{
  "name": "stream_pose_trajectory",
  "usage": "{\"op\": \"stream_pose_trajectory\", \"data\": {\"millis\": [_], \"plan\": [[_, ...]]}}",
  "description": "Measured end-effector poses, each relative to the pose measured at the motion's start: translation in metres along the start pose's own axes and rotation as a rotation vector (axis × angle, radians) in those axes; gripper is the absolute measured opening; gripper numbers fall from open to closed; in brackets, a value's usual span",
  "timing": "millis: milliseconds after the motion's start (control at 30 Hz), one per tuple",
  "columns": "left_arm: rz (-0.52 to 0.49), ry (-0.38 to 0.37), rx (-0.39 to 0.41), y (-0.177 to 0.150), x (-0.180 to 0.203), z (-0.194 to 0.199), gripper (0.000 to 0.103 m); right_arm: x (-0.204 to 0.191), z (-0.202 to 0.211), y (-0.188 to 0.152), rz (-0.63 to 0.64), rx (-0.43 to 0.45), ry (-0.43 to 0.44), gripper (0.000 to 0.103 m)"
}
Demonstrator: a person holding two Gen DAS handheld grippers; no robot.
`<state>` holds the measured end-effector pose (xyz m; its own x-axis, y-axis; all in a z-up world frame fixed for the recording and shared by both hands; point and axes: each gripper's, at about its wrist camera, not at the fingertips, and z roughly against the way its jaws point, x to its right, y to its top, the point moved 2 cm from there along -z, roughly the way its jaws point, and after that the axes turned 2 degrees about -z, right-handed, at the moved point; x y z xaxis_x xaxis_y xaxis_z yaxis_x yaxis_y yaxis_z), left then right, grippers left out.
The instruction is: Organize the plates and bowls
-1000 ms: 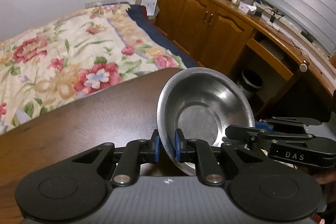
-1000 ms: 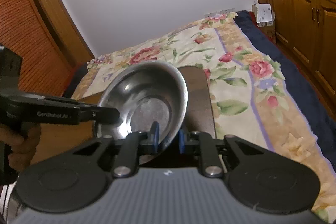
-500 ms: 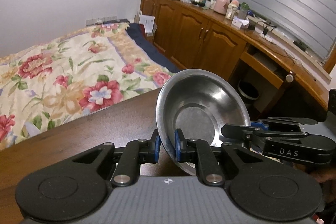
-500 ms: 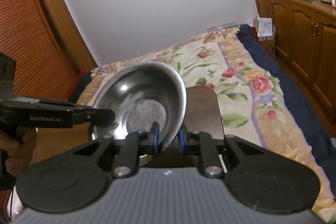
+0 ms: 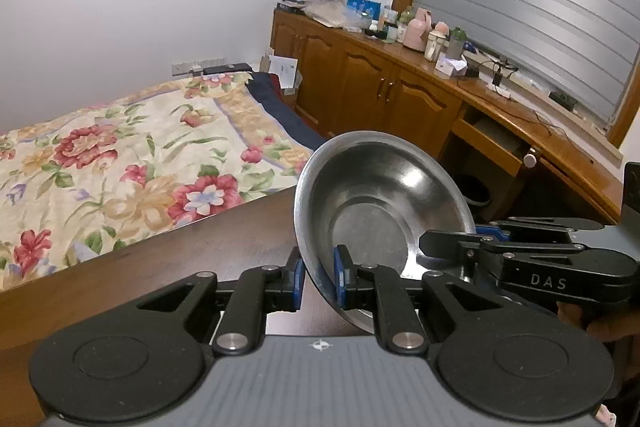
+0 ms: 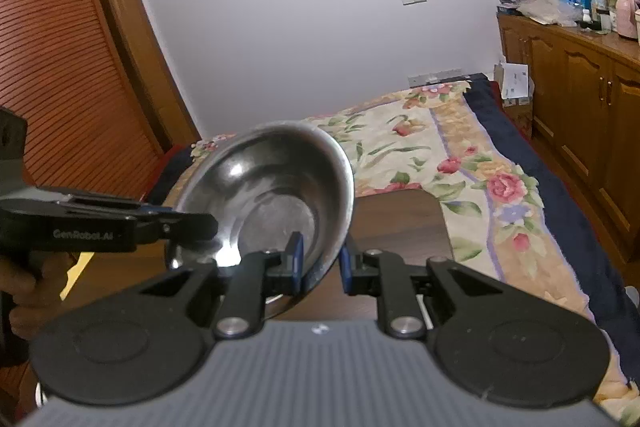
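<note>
Both tongs grip one stainless steel bowl [image 5: 384, 211] from opposite sides of its rim, holding it in the air above the dark wooden surface [image 5: 168, 267]. The left tongs [image 5: 318, 277] point forward and downward, their blue pads clamped on the near left part of the rim, one pad inside the bowl and one outside. The right tongs [image 6: 320, 263] are pitched down in much the same way and are clamped on the near right part of the rim, again with the wall of the bowl between the pads. In the left wrist view the right tongs [image 5: 472, 239] reach in from the right edge, with part of the person's hand [image 5: 600, 319] showing behind their handle. In the right wrist view the left tongs [image 6: 192, 223] come in from the left, with fingers [image 6: 24, 291] wrapped around the grip. The bowl is tilted, its open side turned toward the cameras. Beyond the surface lies a bed with a floral bedspread [image 5: 120, 163], and wooden cabinets [image 5: 360, 83] stand along the wall.
</note>
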<state>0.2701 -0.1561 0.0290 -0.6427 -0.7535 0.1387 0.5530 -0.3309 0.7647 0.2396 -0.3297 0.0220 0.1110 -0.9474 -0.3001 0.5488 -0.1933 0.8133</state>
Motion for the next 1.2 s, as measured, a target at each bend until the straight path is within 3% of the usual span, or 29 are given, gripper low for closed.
{"op": "stream_pose_trajectory", "data": {"millis": [567, 1200], "plan": [[0.023, 0.050, 0.048, -0.044, 0.000, 0.063, 0.016, -0.042, 0.016, -0.024, 0.055, -0.019, 0.050, 0.021], [0.097, 0.080, 0.067, -0.123, -0.003, 0.103, 0.017, -0.084, 0.028, -0.070, 0.152, -0.078, 0.100, 0.021]]}}
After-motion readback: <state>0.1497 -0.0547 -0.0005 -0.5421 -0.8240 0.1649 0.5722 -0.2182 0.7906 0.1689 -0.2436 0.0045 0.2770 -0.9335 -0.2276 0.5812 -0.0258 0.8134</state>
